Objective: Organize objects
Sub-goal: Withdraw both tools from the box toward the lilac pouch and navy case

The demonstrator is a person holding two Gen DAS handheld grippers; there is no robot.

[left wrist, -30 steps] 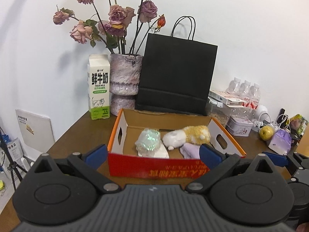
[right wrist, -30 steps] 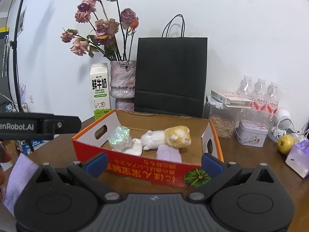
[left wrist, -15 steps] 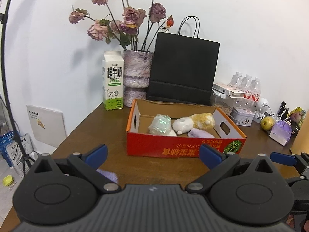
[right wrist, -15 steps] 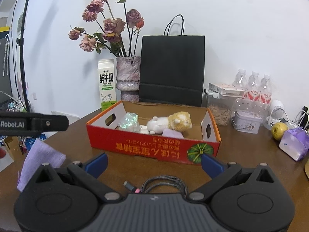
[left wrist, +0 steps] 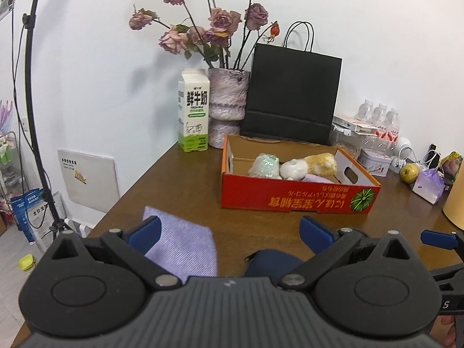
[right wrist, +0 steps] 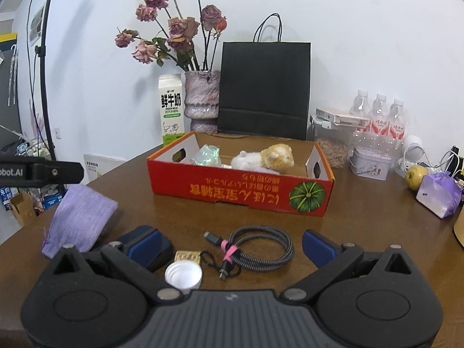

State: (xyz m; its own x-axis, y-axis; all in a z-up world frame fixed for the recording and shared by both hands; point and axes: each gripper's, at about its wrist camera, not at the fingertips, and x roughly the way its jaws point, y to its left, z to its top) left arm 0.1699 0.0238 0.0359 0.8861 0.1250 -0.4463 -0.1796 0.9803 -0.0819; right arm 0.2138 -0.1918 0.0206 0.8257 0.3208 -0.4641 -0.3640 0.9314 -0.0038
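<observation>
A red cardboard box [left wrist: 298,197] [right wrist: 240,187] stands on the brown table and holds a plush toy [left wrist: 313,165] [right wrist: 266,156], a shiny wrapped packet [left wrist: 265,164] [right wrist: 206,155] and a purple item [left wrist: 317,178]. A purple cloth [left wrist: 182,246] [right wrist: 79,217] lies near the table's left edge. A dark blue object [left wrist: 272,262] [right wrist: 156,249], a coiled cable [right wrist: 255,246], a white cap [right wrist: 183,277] and a small gold piece [right wrist: 188,256] lie in front of the box. My left gripper [left wrist: 229,232] is open over the cloth and dark object. My right gripper [right wrist: 230,243] is open over the cable.
At the back stand a milk carton [left wrist: 193,117], a vase of dried roses [left wrist: 227,107], a black paper bag [left wrist: 291,98], water bottles [right wrist: 377,119], a jar [right wrist: 330,148] and a tin [right wrist: 369,163]. An apple [right wrist: 414,174] and purple pouch [right wrist: 439,194] sit right.
Both grippers have pulled back from the box and risen. The cloth, cable, cap and dark blue object have come into view in front of them.
</observation>
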